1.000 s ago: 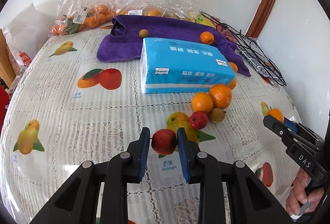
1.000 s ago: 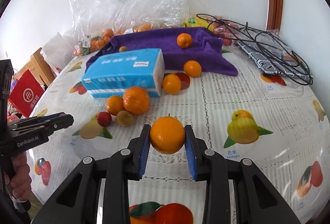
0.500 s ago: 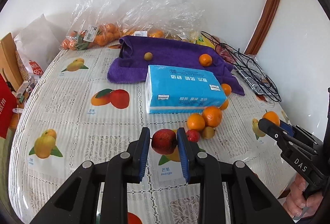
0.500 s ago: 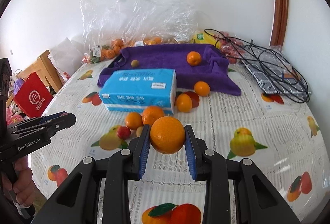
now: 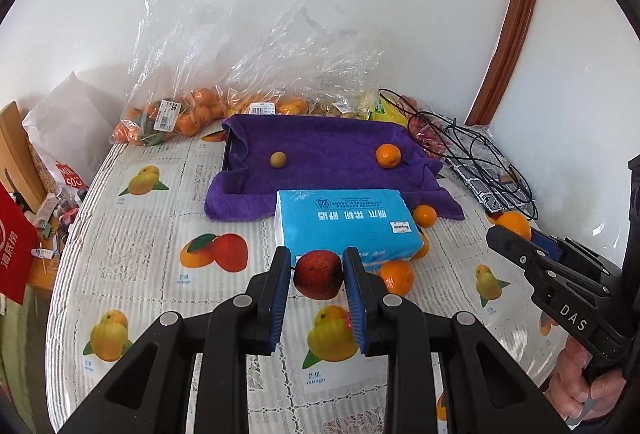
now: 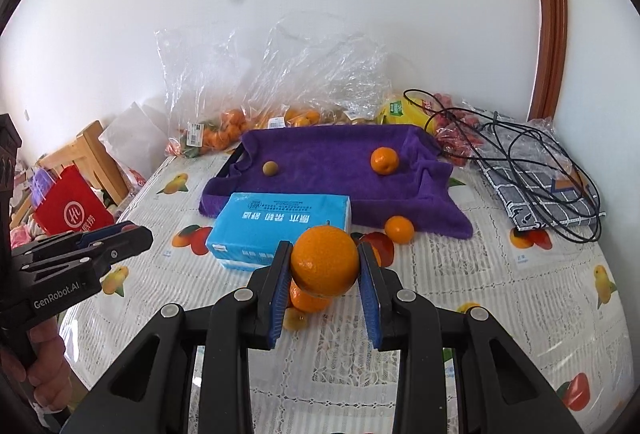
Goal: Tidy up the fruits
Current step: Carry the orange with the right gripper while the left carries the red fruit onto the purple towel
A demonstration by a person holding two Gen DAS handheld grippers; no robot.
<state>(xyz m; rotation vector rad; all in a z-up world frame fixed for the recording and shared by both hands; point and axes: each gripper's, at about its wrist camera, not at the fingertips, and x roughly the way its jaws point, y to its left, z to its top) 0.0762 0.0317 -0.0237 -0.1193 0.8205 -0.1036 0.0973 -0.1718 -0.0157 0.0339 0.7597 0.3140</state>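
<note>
My left gripper is shut on a small red fruit, held above the fruit-print tablecloth. My right gripper is shut on a big orange, also lifted off the table. A purple towel covers a tray at the back; on it lie a small brown-green fruit and an orange. More oranges sit near the blue tissue pack. The right gripper shows from the side in the left wrist view.
Clear plastic bags of oranges line the wall. A tangle of black cable on a checked cloth lies at the right. A red bag and a wooden chair stand off the table's left edge.
Both grippers have risen with their fruits still held. The table and the tissue pack now look farther below, and more of the wall shows.
</note>
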